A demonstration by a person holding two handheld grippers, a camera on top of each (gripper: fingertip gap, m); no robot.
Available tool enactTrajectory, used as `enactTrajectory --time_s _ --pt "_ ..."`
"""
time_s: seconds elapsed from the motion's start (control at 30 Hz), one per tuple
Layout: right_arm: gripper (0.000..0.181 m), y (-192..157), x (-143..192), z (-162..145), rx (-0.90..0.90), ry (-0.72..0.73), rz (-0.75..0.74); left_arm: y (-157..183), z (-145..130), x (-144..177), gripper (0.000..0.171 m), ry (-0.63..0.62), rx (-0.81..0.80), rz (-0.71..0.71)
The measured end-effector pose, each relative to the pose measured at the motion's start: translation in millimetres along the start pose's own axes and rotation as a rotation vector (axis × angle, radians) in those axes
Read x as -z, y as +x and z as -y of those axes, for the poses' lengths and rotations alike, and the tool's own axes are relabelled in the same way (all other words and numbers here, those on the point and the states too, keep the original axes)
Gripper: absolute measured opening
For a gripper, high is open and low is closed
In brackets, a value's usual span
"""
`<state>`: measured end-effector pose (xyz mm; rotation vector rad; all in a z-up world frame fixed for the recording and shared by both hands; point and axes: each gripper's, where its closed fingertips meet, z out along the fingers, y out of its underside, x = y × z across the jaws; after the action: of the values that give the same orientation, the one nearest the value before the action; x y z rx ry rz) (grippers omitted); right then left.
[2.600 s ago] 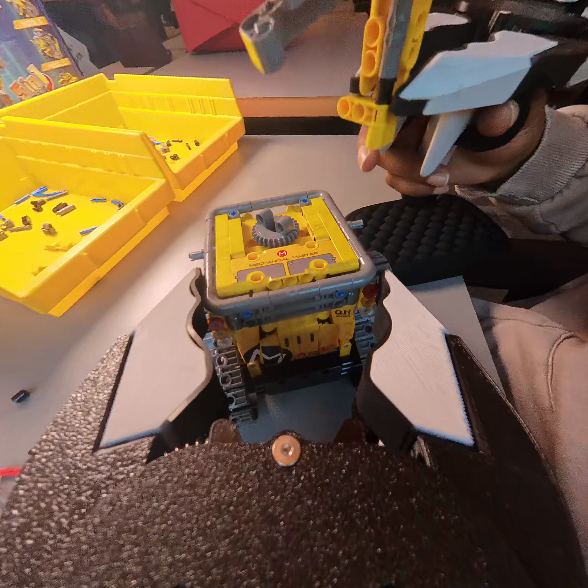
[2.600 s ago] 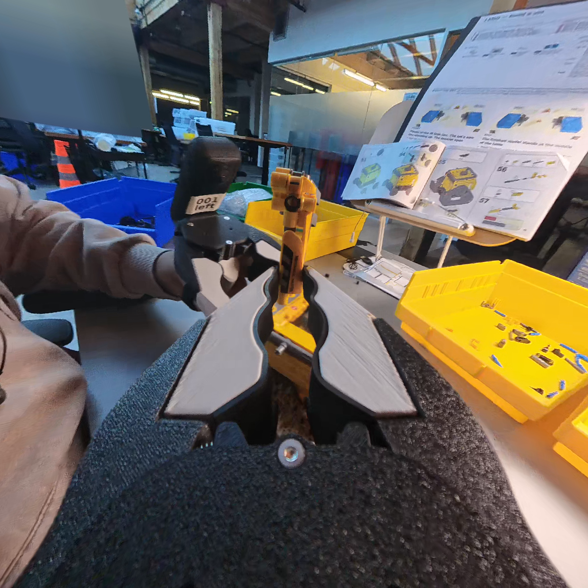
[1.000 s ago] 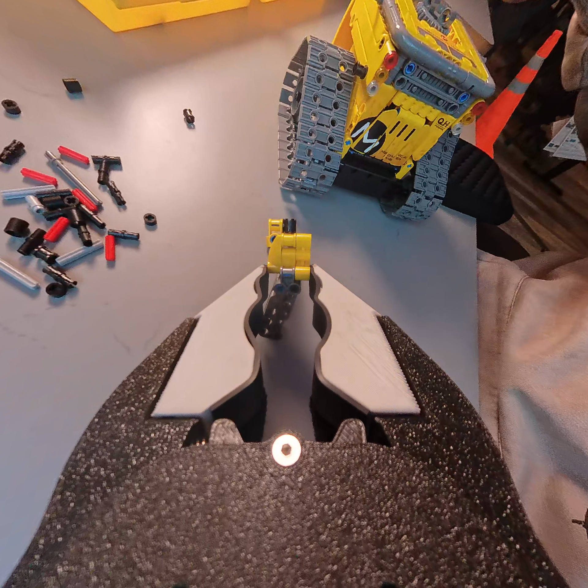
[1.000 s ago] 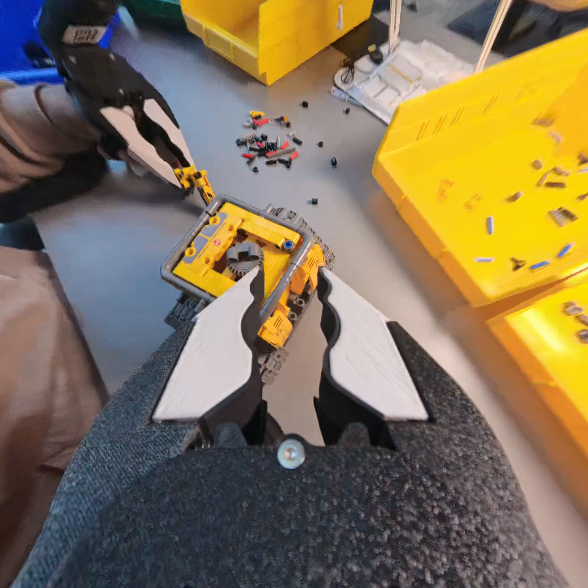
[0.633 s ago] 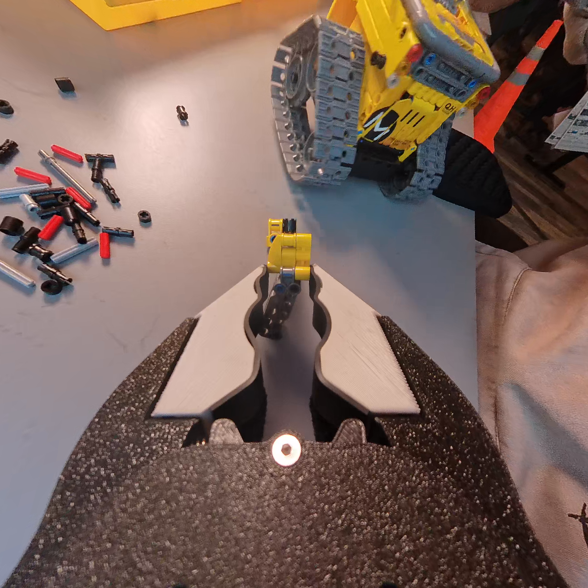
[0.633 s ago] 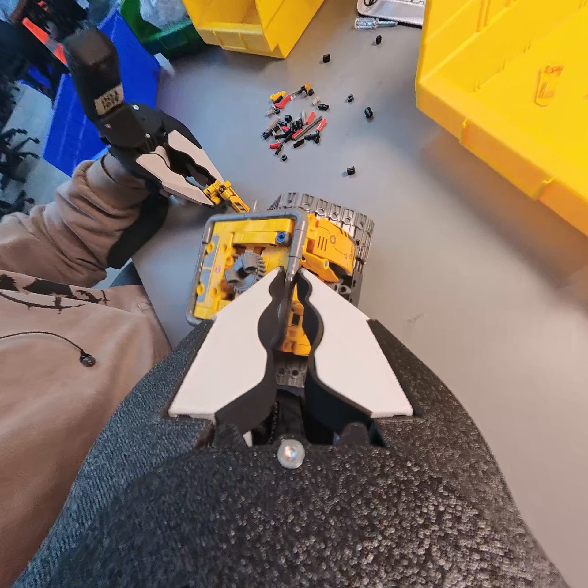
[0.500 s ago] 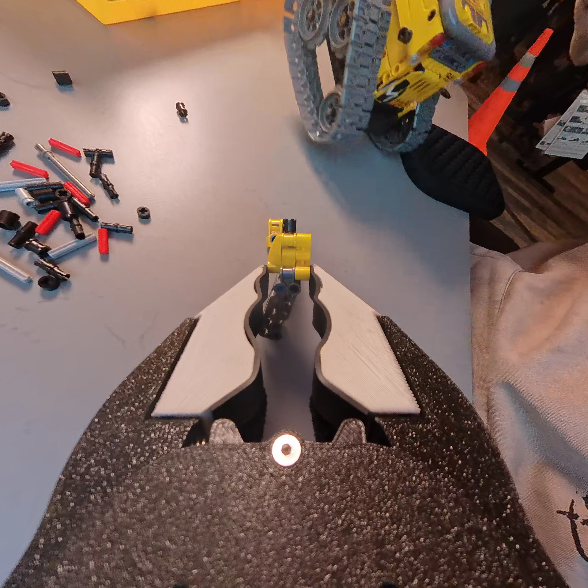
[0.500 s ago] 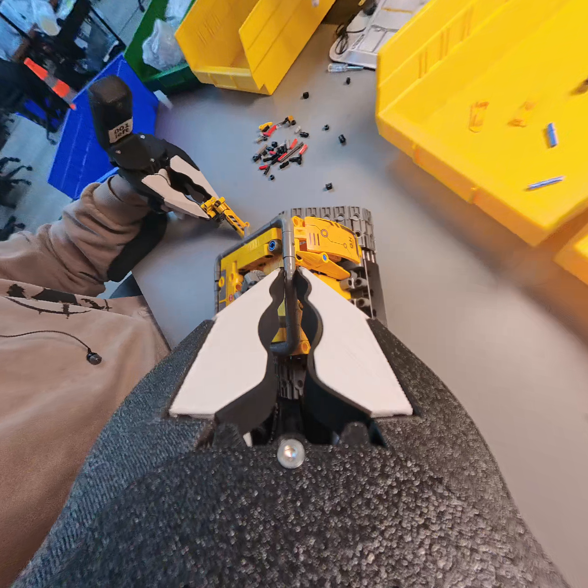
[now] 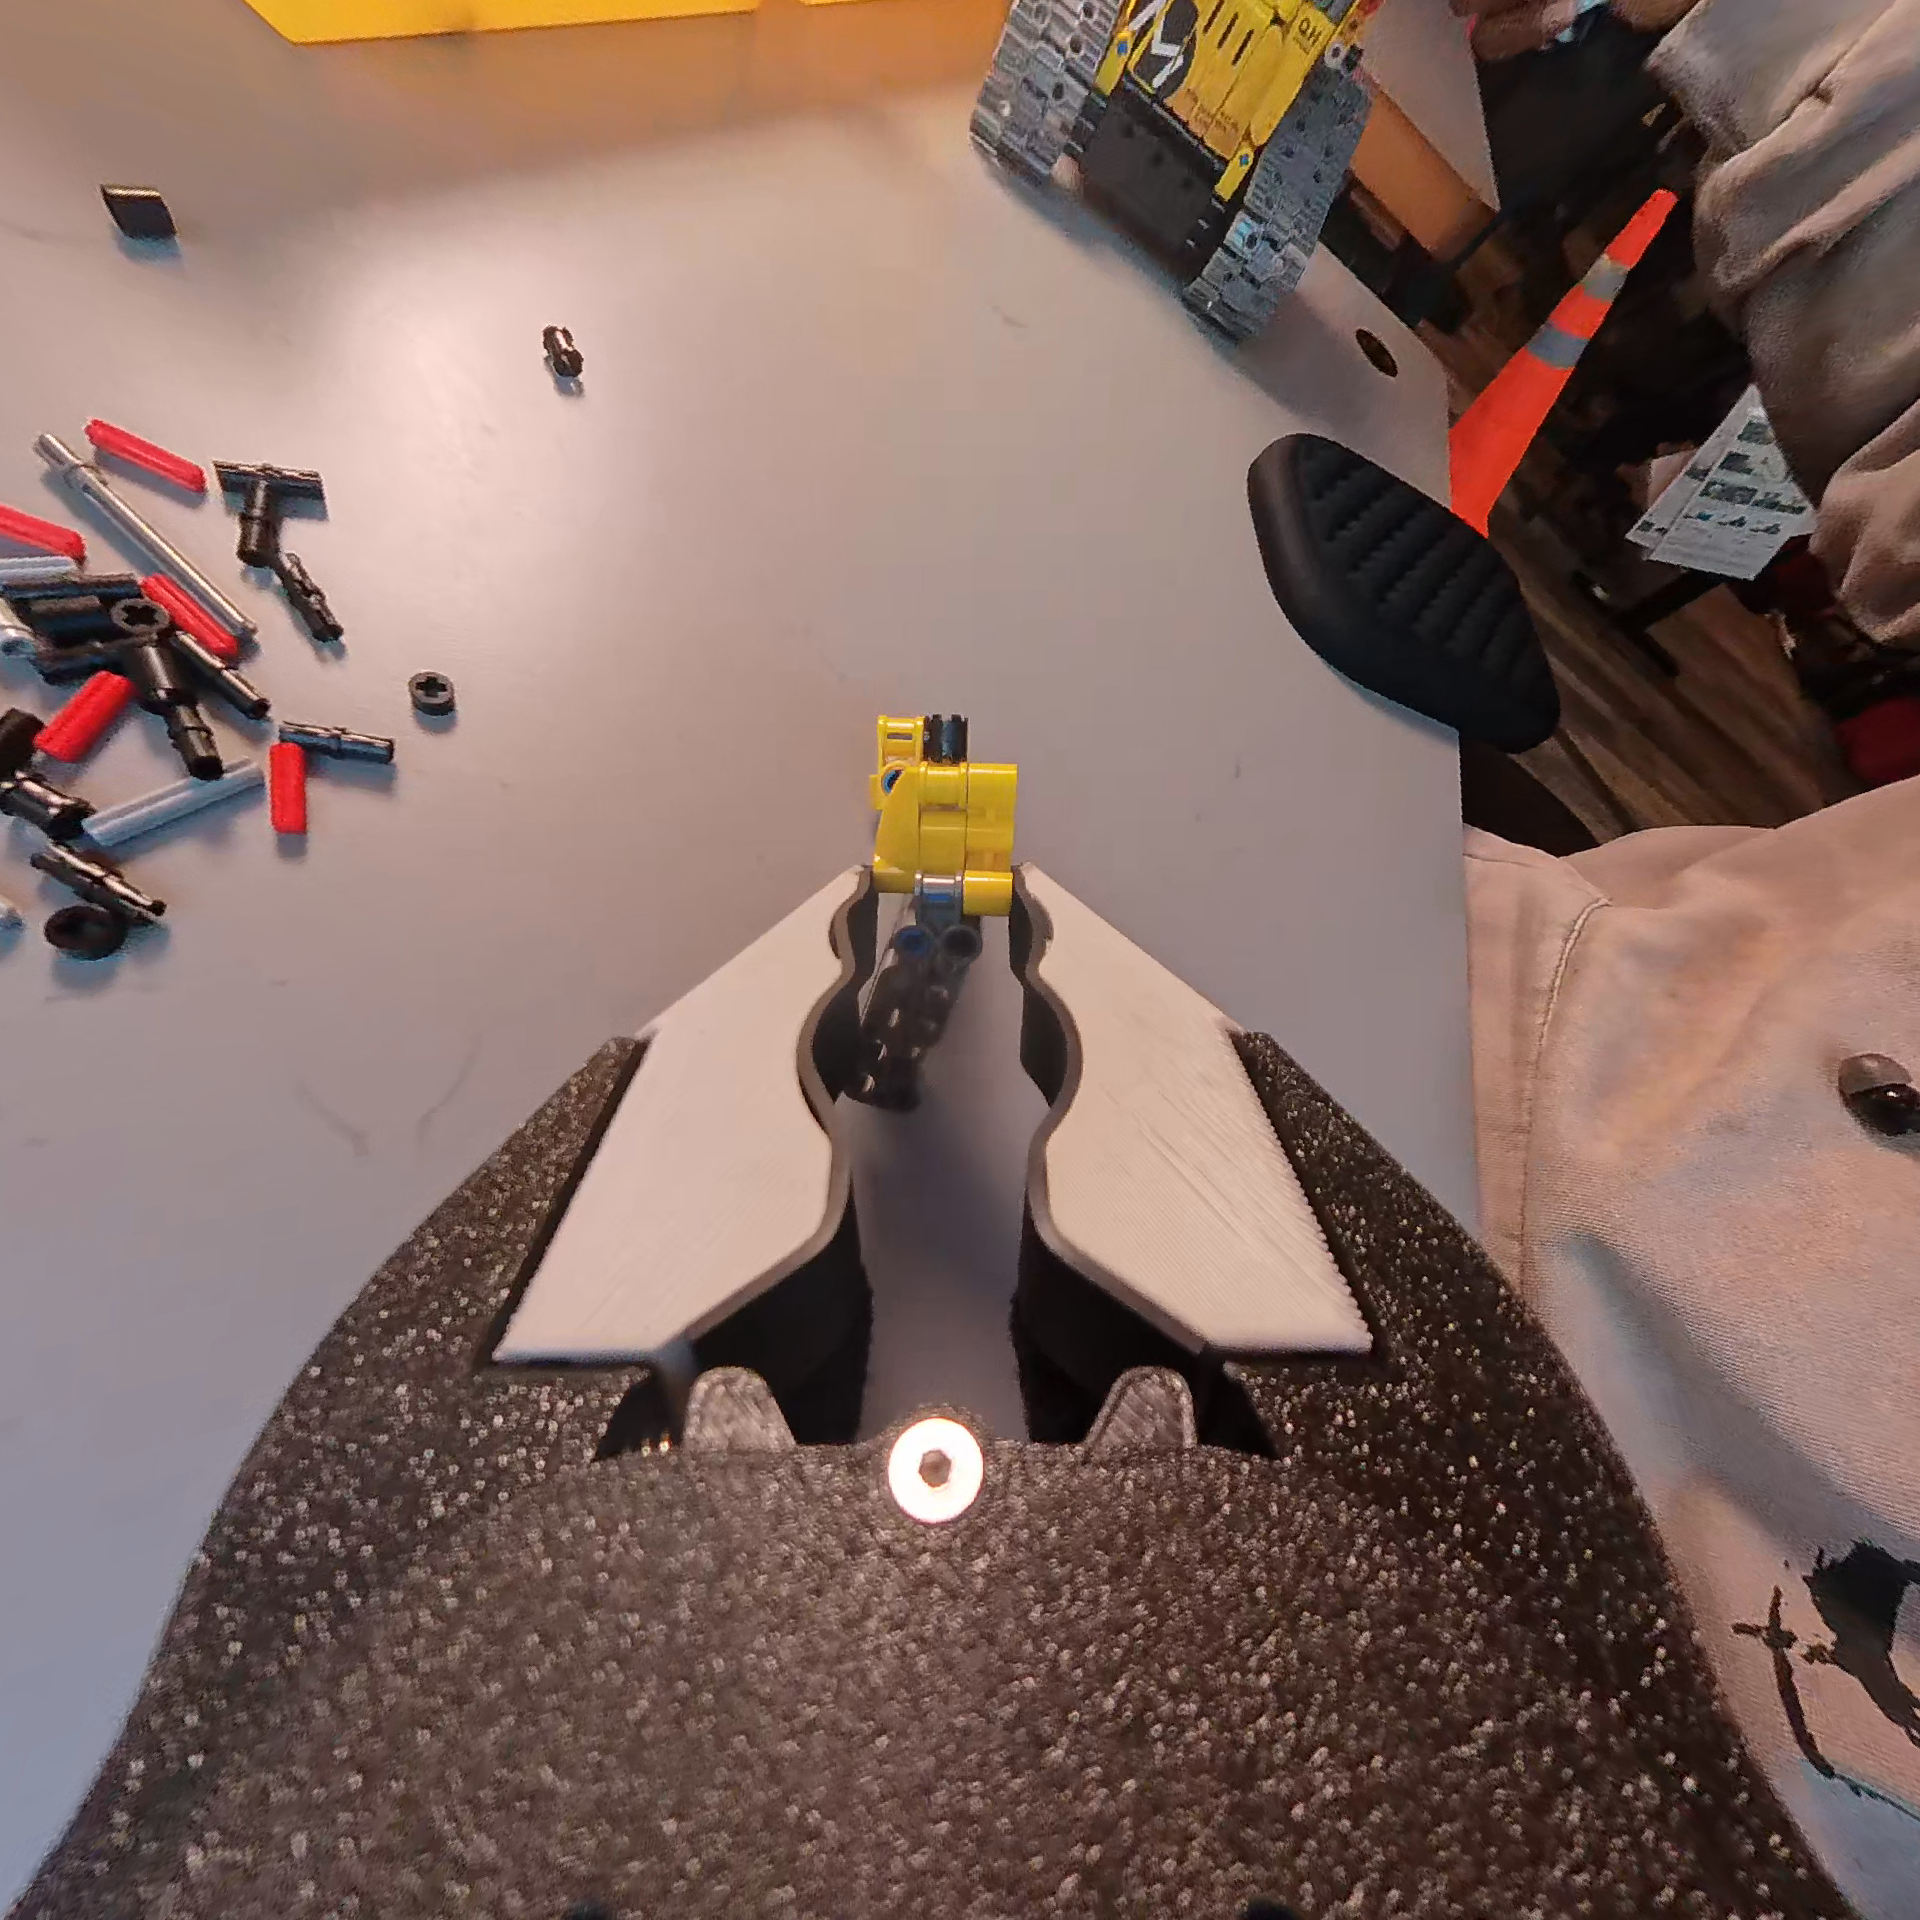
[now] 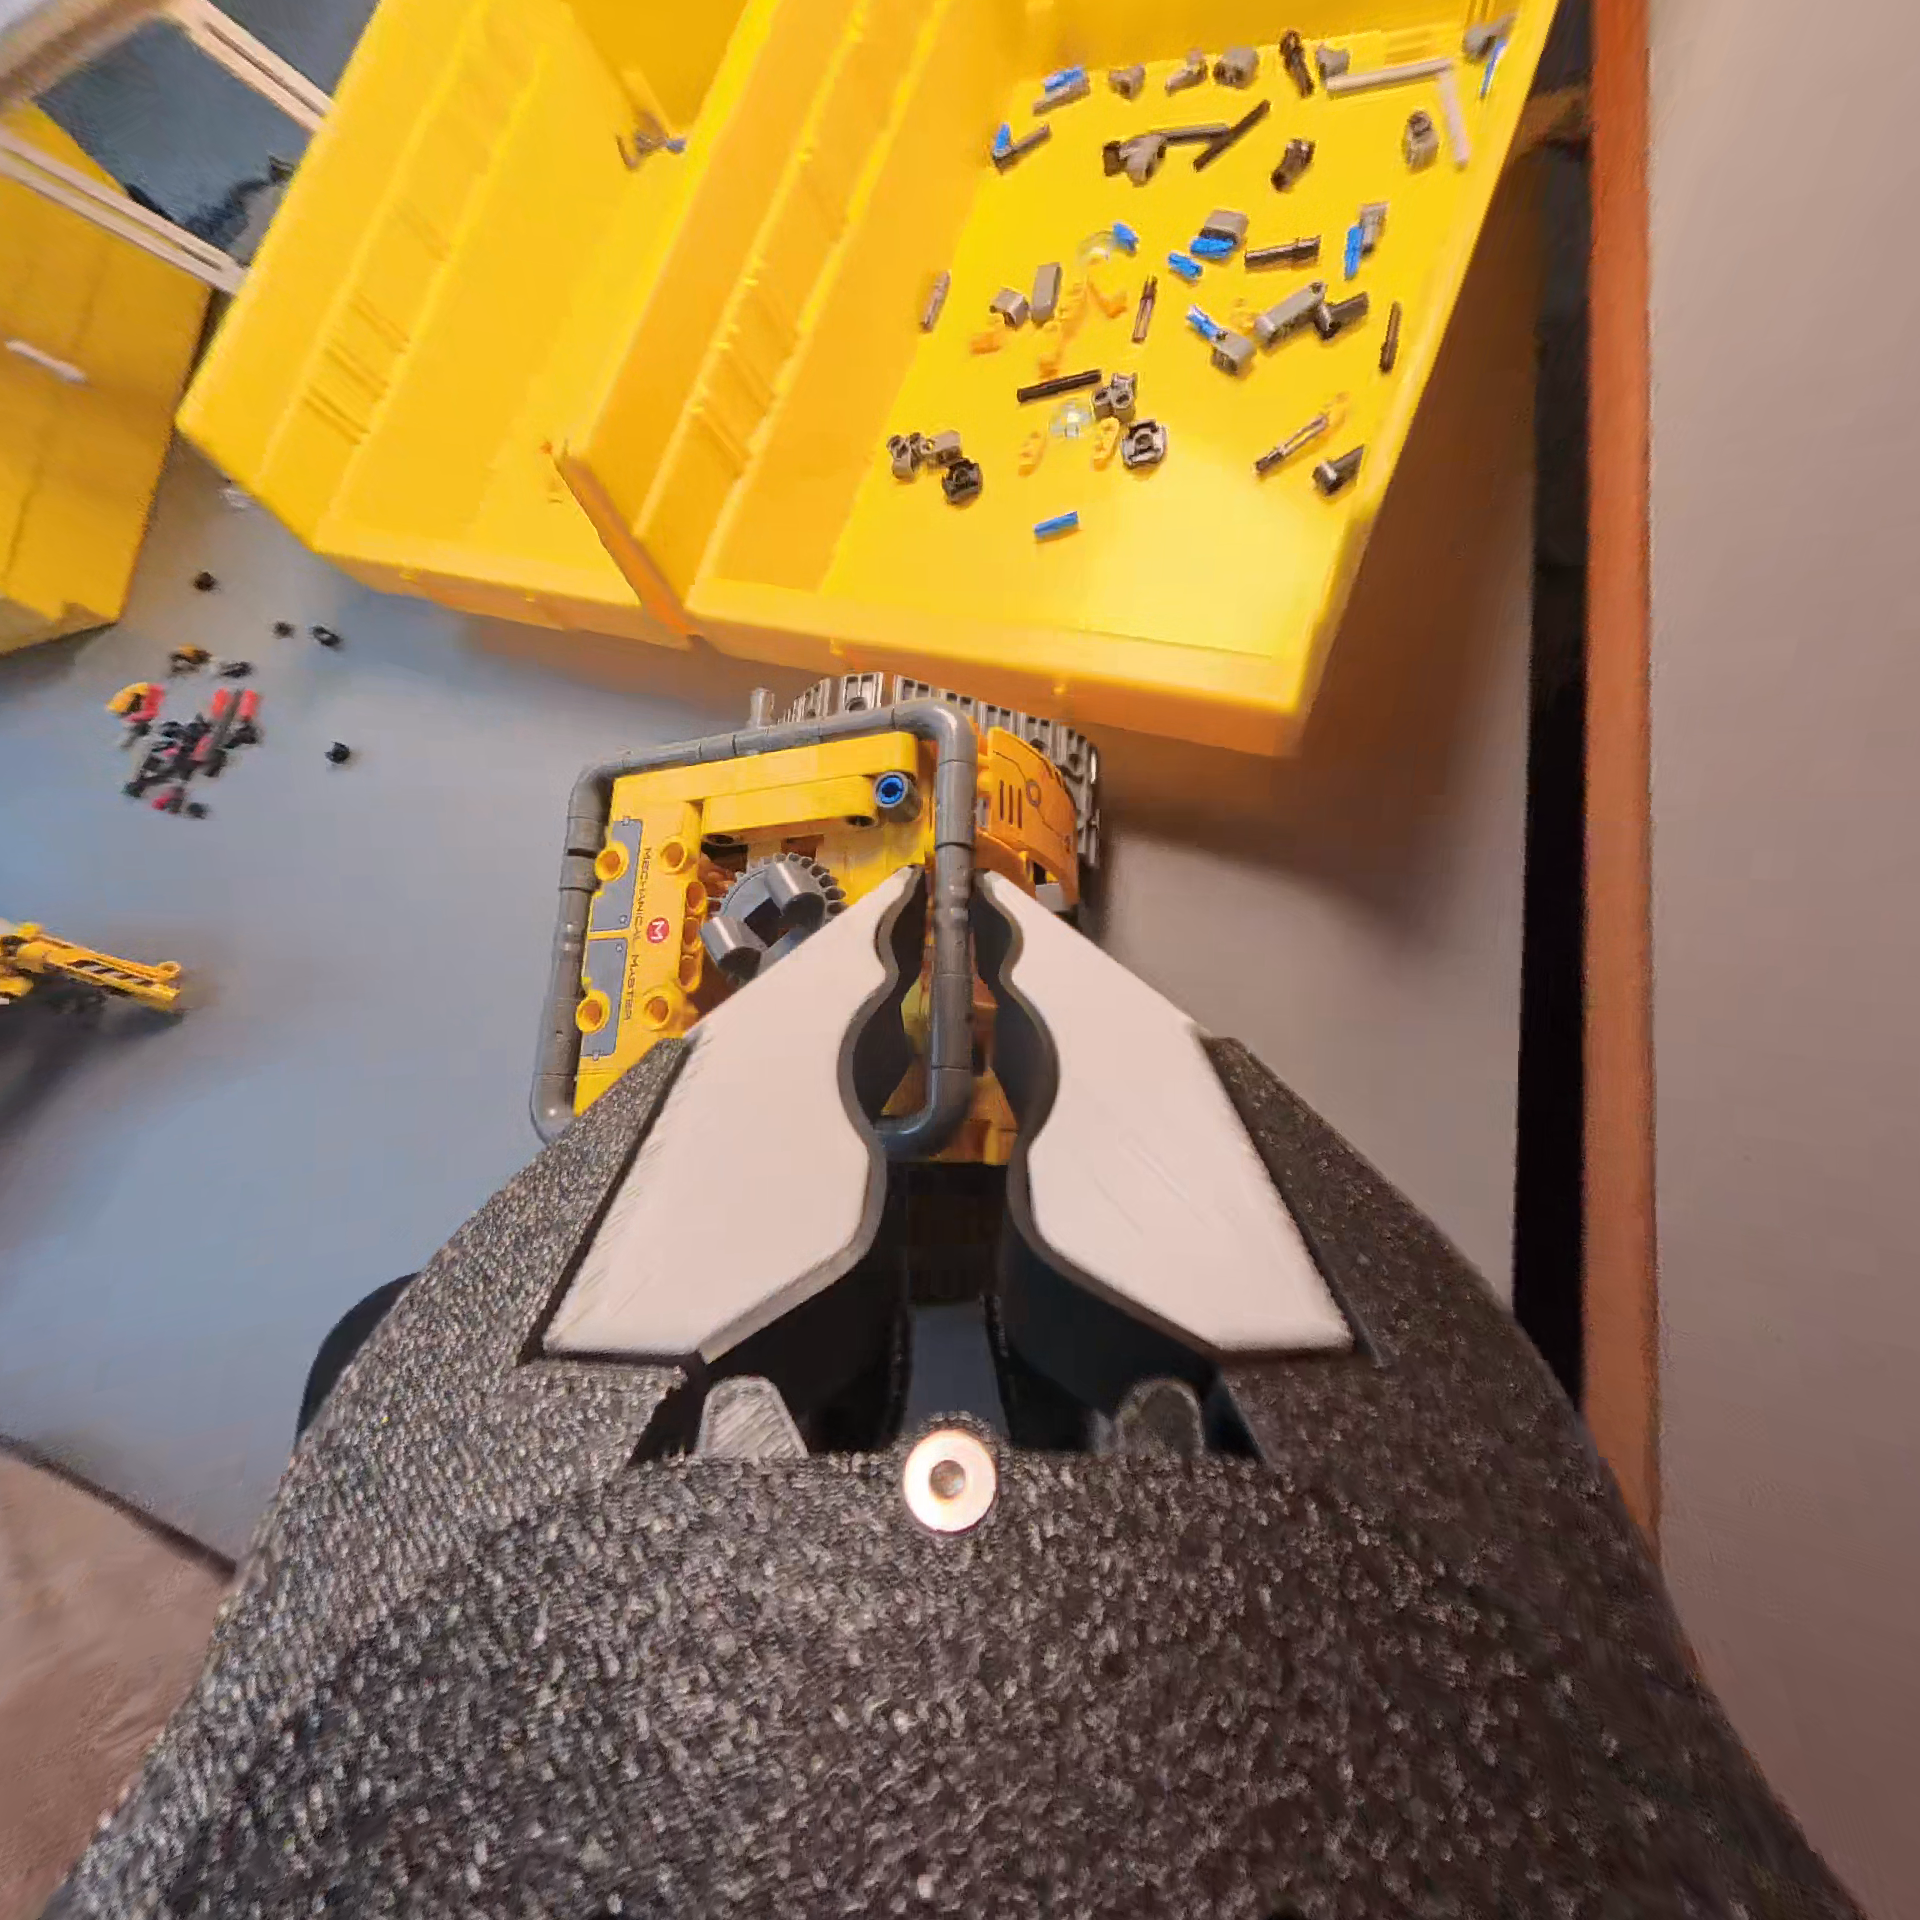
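Carried off across the bench (image 9: pixel 727 436) since a moment ago, the tracked yellow vehicle model (image 10: pixel 790 904) is now sitting at the far corner in your left wrist view, just beside the big yellow parts bin (image 10: pixel 1039 582). You are pinching its grey frame rail (image 10: pixel 954 935) with the right tongs (image 10: pixel 948 883), nearly closed on that thin bar. Your left tongs (image 9: pixel 940 883) are clamping the small yellow-and-black arm piece (image 9: pixel 940 821), its yellow end sticking out past the tips, held above bare bench. Loose red and black pins (image 9: pixel 156 665) are lying well off to its left. You seem to be mid-assembly, with body and arm held apart. Next you are likely needing to bring them together, which calls for lining the arm's end up squarely with its seat on the model.
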<state>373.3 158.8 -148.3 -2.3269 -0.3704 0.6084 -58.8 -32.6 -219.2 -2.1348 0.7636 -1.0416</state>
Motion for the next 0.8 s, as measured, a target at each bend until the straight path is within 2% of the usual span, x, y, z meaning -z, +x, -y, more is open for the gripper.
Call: enactTrajectory --time_s 0.07,0.13,0.2,0.23,0.27,0.3,0.37,0.4,0.47,0.53,0.57,0.6,0.63,0.7,0.8 --pt "0.02 8.7 7.0 10.5 0.035 0.047 -0.064 4.5 3.7 0.5 0.025 0.023 -0.012 -0.021" --pt "0.041 7.5 27.4 34.1 0.188 0.124 -0.193 12.1 10.5 2.3 0.024 0.059 -0.052 -0.049" --pt "0.05 -24.8 50.4 58.8 0.442 0.211 -0.324 21.2 19.0 3.6 0.024 0.102 -0.115 -0.079" --pt "0.052 -59.1 52.6 64.1 0.569 0.247 -0.314 26.2 22.9 3.5 0.024 0.12 -0.15 -0.093" --pt "0.053 -104.9 47.1 61.4 0.677 0.278 -0.228 30.5 26.3 2.6 0.024 0.134 -0.18 -0.107" --pt "0.054 -157.9 35.4 49.2 0.762 0.295 -0.079 34.4 29.6 1.0 0.024 0.148 -0.203 -0.119" --pt "0.06 -258.6 4.0 0.2 0.881 0.254 0.261 41.5 37.3 -3.0 0.024 0.182 -0.218 -0.155" --pt "0.061 -296.6 -15.0 -29.0 0.933 0.211 0.383 45.2 42.1 -4.6 0.024 0.206 -0.214 -0.177" --pt "0.062 -345.8 -60.8 -77.0 1.076 0.168 0.476 49.2 51.8 -6.1 0.024 0.239 -0.189 -0.205" --pt "0.057 -370.8 -101.4 -93.0 1.264 0.236 0.416 46.3 58.8 -6.0 0.024 0.246 -0.157 -0.206" --pt "0.046 -383.9 -109.7 -88.7 1.333 0.32 0.397 42.6 59.6 -6.0 0.024 0.229 -0.131 -0.207" --pt "0.025 -395.3 -112.8 -80.8 1.367 0.392 0.394 37.3 59.0 -6.0 0.025 0.204 -0.094 -0.209" --pt "0.013 -400.5 -117.4 -75.1 1.403 0.405 0.395 31.4 58.3 -5.0 0.025 0.183 -0.048 -0.219" --pt "0.013 -400.2 -130.5 -78.9 1.46 0.286 0.469 27.6 51.7 -1.1 0.026 0.128 0.048 -0.322" --pt "0.011 -401.0 -135.0 -85.3 1.405 0.211 0.658 23.8 41.1 1.4 0.025 0.072 0.159 -0.446"
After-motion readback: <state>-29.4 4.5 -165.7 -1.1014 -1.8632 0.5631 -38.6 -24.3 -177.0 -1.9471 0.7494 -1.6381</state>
